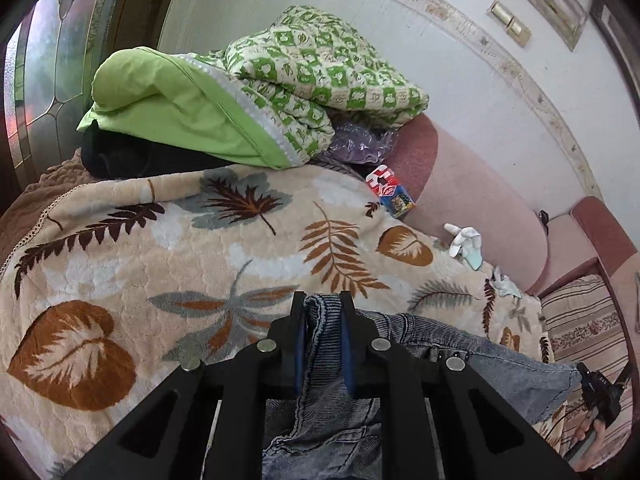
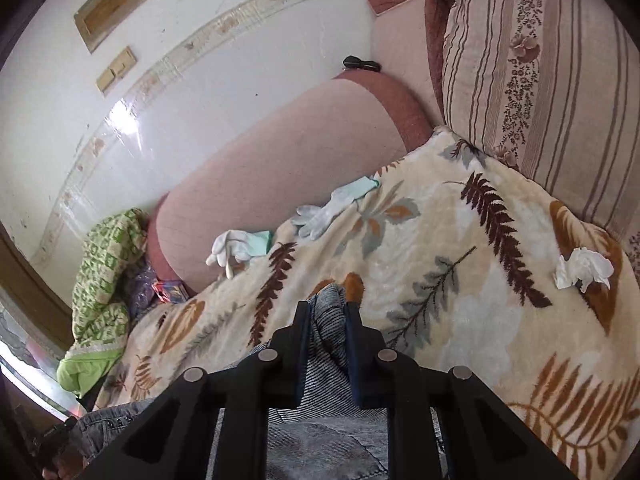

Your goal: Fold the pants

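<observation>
The pants are grey-blue denim jeans (image 1: pixel 460 344) held over a cream blanket with a leaf print (image 1: pixel 160 248). My left gripper (image 1: pixel 323 308) is shut on a bunched edge of the jeans, which hang down and stretch off to the right. My right gripper (image 2: pixel 327 314) is shut on another bunched edge of the jeans (image 2: pixel 320 408). The cloth between the two grips runs low across both views. The right gripper also shows at the far right edge of the left wrist view (image 1: pixel 600 396).
Folded green quilts (image 1: pixel 260 92) are piled at the blanket's far left end. A pink bolster (image 2: pixel 280 160) lies along the wall. White gloves (image 2: pixel 320 212) and a crumpled tissue (image 2: pixel 582 268) lie on the blanket. A striped cushion (image 2: pixel 540 80) stands at the right. A small colourful box (image 1: pixel 392 192) sits by the bolster.
</observation>
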A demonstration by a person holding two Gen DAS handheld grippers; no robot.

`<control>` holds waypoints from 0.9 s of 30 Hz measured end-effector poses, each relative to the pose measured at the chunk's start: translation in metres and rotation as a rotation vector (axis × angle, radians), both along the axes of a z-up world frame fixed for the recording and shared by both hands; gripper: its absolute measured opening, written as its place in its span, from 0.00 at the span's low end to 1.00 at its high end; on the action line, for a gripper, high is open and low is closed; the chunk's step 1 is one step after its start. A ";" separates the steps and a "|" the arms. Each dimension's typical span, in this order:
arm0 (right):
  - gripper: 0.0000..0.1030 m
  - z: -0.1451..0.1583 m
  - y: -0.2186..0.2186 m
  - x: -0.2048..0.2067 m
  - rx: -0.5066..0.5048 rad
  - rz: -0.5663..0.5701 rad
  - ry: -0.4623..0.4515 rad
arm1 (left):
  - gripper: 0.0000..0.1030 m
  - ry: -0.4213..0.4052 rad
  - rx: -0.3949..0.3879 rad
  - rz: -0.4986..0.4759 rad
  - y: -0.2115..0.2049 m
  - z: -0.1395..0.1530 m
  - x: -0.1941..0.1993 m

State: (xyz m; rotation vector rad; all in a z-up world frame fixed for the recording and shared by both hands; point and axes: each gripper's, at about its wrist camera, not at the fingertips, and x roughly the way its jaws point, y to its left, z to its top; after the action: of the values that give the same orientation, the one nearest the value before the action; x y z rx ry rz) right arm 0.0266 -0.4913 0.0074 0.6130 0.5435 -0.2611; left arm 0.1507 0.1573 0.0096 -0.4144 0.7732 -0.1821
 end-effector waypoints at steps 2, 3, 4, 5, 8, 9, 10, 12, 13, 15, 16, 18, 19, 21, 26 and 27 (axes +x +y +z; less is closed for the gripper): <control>0.17 0.000 0.001 -0.020 0.020 -0.007 -0.026 | 0.14 -0.024 -0.030 -0.005 0.006 0.008 -0.017; 0.17 -0.002 0.002 -0.031 0.035 -0.009 -0.034 | 0.14 -0.038 -0.042 -0.008 0.010 0.012 -0.026; 0.17 -0.003 0.002 -0.042 0.051 -0.010 -0.042 | 0.14 -0.058 -0.048 -0.010 0.014 0.015 -0.037; 0.17 -0.005 0.003 -0.054 0.065 -0.011 -0.051 | 0.14 -0.075 -0.052 -0.008 0.018 0.017 -0.048; 0.17 -0.007 0.002 -0.089 0.093 -0.012 -0.086 | 0.13 -0.098 -0.078 0.004 0.032 0.013 -0.084; 0.16 -0.008 0.001 -0.101 0.105 -0.013 -0.098 | 0.13 -0.097 -0.079 0.010 0.035 0.009 -0.095; 0.16 -0.010 0.001 -0.112 0.121 -0.012 -0.106 | 0.13 -0.093 -0.075 0.014 0.039 0.005 -0.106; 0.16 -0.017 0.001 -0.135 0.151 -0.005 -0.110 | 0.13 -0.078 -0.052 0.013 0.044 -0.003 -0.128; 0.16 -0.021 0.002 -0.146 0.159 -0.001 -0.107 | 0.13 -0.067 -0.032 0.009 0.046 -0.007 -0.139; 0.16 -0.025 0.006 -0.168 0.161 0.010 -0.096 | 0.13 -0.044 0.017 0.004 0.051 -0.014 -0.160; 0.16 -0.027 0.009 -0.180 0.152 0.013 -0.084 | 0.13 -0.035 0.034 0.000 0.054 -0.018 -0.169; 0.16 -0.029 0.013 -0.202 0.116 0.016 -0.054 | 0.13 -0.009 0.054 -0.009 0.058 -0.026 -0.186; 0.16 -0.031 0.014 -0.213 0.106 0.021 -0.037 | 0.13 0.009 0.074 -0.017 0.058 -0.031 -0.192; 0.16 -0.037 0.013 -0.231 0.104 0.025 0.003 | 0.04 0.033 0.145 -0.014 0.057 -0.038 -0.203; 0.18 -0.056 -0.006 -0.257 0.150 0.011 0.160 | 0.04 0.042 0.158 0.047 0.074 -0.032 -0.213; 0.19 -0.059 -0.012 -0.261 0.177 -0.008 0.183 | 0.04 0.023 0.161 0.045 0.073 -0.025 -0.214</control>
State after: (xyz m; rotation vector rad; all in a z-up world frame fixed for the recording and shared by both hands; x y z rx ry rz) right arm -0.2342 -0.5032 -0.0514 0.7674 0.7460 -0.2803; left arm -0.0631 0.2301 -0.0157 -0.2811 0.7939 -0.0727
